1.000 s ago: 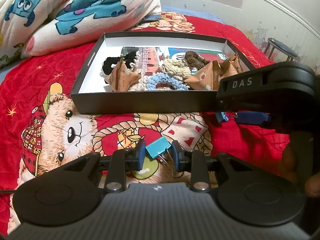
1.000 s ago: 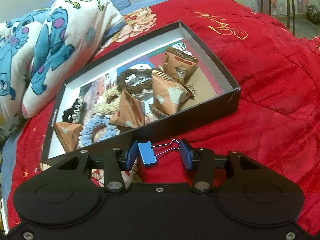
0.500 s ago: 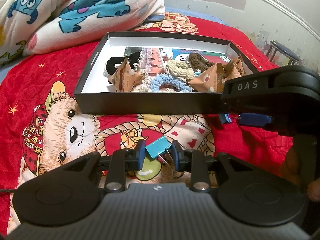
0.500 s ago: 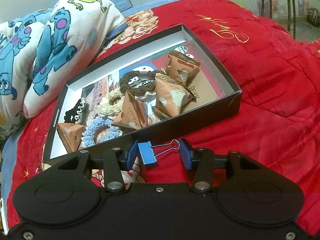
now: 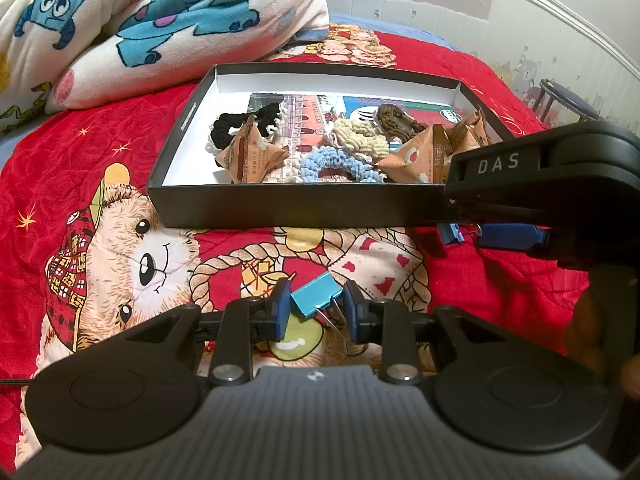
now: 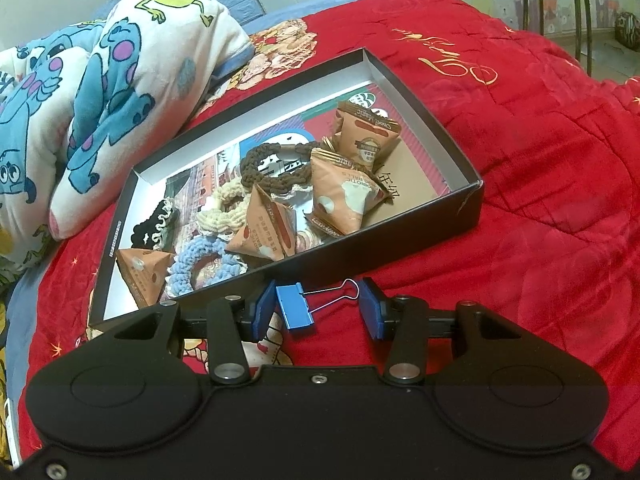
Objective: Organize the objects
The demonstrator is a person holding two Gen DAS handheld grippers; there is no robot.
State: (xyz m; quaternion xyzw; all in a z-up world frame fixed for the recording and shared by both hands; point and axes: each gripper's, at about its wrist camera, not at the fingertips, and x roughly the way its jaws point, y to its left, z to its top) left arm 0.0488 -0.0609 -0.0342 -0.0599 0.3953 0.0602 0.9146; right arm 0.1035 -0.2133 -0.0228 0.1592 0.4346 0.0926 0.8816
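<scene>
My left gripper point(image 5: 316, 310) is shut on a light blue binder clip point(image 5: 313, 298), held above the red bedspread in front of the black box point(image 5: 280, 204). My right gripper point(image 6: 318, 310) also shows in the left wrist view point(image 5: 520, 200); it holds a darker blue binder clip point(image 6: 294, 306) between its fingers. The clip's body rests against the left pad point(image 6: 264, 312) and its wire handle reaches to the right pad point(image 6: 370, 312). The box point(image 6: 400, 256) holds several crocheted hair ties and brown triangular snack packets.
A folded cartoon-print blanket point(image 5: 152, 28) lies behind and left of the box. A round stool point(image 6: 560, 4) stands beyond the bed at the far right. The red bedspread point(image 6: 540, 200) runs open to the right of the box.
Both grippers have risen a little with their clips, so the box shows more from above. The clips sit the same way between the pads.
</scene>
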